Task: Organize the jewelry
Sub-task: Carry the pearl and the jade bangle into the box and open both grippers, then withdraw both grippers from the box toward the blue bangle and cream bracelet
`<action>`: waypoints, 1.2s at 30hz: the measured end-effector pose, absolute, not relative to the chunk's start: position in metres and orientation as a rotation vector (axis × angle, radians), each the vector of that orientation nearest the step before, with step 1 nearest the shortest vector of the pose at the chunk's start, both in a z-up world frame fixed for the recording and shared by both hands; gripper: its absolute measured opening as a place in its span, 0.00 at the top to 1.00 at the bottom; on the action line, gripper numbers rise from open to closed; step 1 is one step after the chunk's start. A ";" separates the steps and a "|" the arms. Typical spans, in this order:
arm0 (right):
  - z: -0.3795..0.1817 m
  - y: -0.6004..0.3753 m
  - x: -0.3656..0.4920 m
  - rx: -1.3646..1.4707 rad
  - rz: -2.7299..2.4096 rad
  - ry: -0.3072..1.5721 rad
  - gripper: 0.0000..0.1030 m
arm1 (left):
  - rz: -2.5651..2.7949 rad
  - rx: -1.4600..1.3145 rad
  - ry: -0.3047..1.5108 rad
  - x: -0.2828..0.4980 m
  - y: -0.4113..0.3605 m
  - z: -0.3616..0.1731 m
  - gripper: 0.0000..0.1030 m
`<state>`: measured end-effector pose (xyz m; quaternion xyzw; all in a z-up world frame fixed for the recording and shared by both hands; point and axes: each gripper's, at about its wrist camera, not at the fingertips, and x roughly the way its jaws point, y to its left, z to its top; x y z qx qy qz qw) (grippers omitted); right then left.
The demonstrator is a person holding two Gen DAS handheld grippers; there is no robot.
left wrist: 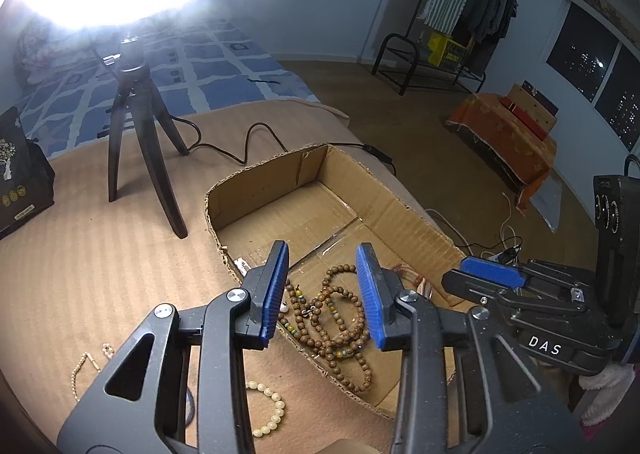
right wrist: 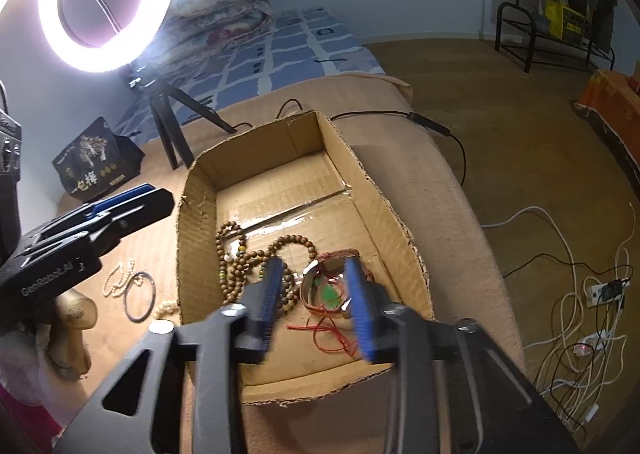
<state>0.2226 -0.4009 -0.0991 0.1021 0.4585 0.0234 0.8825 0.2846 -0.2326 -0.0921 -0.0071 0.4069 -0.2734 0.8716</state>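
An open cardboard box (left wrist: 404, 213) (right wrist: 384, 205) lies on a tan blanket. Inside it lies a tangle of brown wooden bead strands (left wrist: 336, 318) (right wrist: 240, 254) and a bangle with a green pendant on red cord (right wrist: 328, 294). My left gripper (left wrist: 322, 294) is open and empty above the beads at the box's near-left wall. My right gripper (right wrist: 316, 302) is open and empty over the bangle; it also shows in the left wrist view (left wrist: 492, 274). Outside the box lie a cream bead bracelet (left wrist: 272, 410), a gold chain (left wrist: 86, 368), a pearl strand (right wrist: 118, 278) and a dark ring (right wrist: 139, 296).
A ring light on a black tripod (left wrist: 140, 141) (right wrist: 176, 121) stands behind the box, its cable (left wrist: 248, 141) trailing across the blanket. A black packet (right wrist: 94, 161) stands at the left. The blanket's right edge drops to a floor with cables and power strips (right wrist: 580, 318).
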 end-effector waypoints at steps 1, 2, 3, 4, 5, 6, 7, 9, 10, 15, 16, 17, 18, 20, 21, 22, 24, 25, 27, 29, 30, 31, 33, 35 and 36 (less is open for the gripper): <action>-0.099 -0.401 0.222 0.216 0.045 0.950 0.57 | -0.570 -0.013 0.849 0.284 -0.232 -0.091 0.66; -0.098 -0.401 0.222 0.217 0.043 0.949 0.56 | -0.569 -0.012 0.849 0.282 -0.231 -0.090 0.66; -0.098 -0.400 0.222 0.216 0.042 0.950 0.56 | -0.568 -0.008 0.848 0.282 -0.231 -0.090 0.66; -0.098 -0.401 0.221 0.215 0.043 0.948 0.56 | -0.566 -0.005 0.846 0.281 -0.230 -0.089 0.66; -0.098 -0.401 0.221 0.214 0.042 0.946 0.56 | -0.563 -0.004 0.843 0.280 -0.229 -0.089 0.66; -0.097 -0.401 0.221 0.214 0.042 0.945 0.56 | -0.562 -0.004 0.842 0.279 -0.228 -0.088 0.66; -0.097 -0.400 0.221 0.213 0.041 0.945 0.56 | -0.560 -0.005 0.840 0.278 -0.227 -0.087 0.66; -0.097 -0.399 0.220 0.212 0.041 0.944 0.56 | -0.557 -0.004 0.836 0.276 -0.225 -0.085 0.66; -0.097 -0.399 0.220 0.210 0.041 0.944 0.56 | -0.556 -0.001 0.834 0.275 -0.224 -0.085 0.66; -0.093 -0.395 0.218 0.206 0.039 0.939 0.46 | -0.546 0.014 0.829 0.272 -0.217 -0.082 0.66; -0.093 -0.394 0.218 0.206 0.042 0.940 0.45 | -0.543 0.017 0.828 0.271 -0.215 -0.081 0.66; -0.092 -0.393 0.218 0.205 0.044 0.942 0.45 | -0.539 0.020 0.826 0.270 -0.213 -0.081 0.66; -0.092 -0.392 0.218 0.204 0.047 0.944 0.43 | -0.535 0.026 0.822 0.269 -0.210 -0.080 0.66; -0.091 -0.389 0.217 0.203 0.051 0.946 0.38 | -0.529 0.044 0.812 0.266 -0.206 -0.078 0.66; -0.091 -0.388 0.217 0.201 0.052 0.945 0.36 | -0.527 0.054 0.808 0.264 -0.203 -0.076 0.66; -0.091 -0.386 0.217 0.197 0.052 0.946 0.36 | -0.525 0.060 0.806 0.263 -0.200 -0.075 0.65; -0.089 -0.381 0.217 0.186 0.055 0.948 0.36 | -0.517 0.068 0.799 0.260 -0.192 -0.072 0.58; -0.089 -0.378 0.216 0.182 0.057 0.948 0.36 | -0.513 0.066 0.795 0.259 -0.187 -0.071 0.57; -0.087 -0.374 0.216 0.177 0.064 0.948 0.36 | -0.504 0.061 0.794 0.259 -0.178 -0.069 0.57; -0.085 -0.369 0.215 0.169 0.073 0.946 0.36 | -0.495 0.057 0.793 0.257 -0.168 -0.067 0.57; -0.084 -0.366 0.215 0.163 0.077 0.945 0.36 | -0.487 0.059 0.792 0.256 -0.162 -0.067 0.56; -0.083 -0.364 0.214 0.158 0.080 0.943 0.35 | -0.481 0.061 0.793 0.256 -0.158 -0.067 0.56; -0.082 -0.359 0.212 0.153 0.087 0.941 0.35 | -0.469 0.061 0.796 0.255 -0.148 -0.068 0.56; -0.080 -0.353 0.212 0.152 0.097 0.940 0.35 | -0.457 0.056 0.800 0.254 -0.135 -0.069 0.56; -0.080 -0.351 0.211 0.153 0.100 0.940 0.35 | -0.451 0.053 0.804 0.253 -0.128 -0.070 0.56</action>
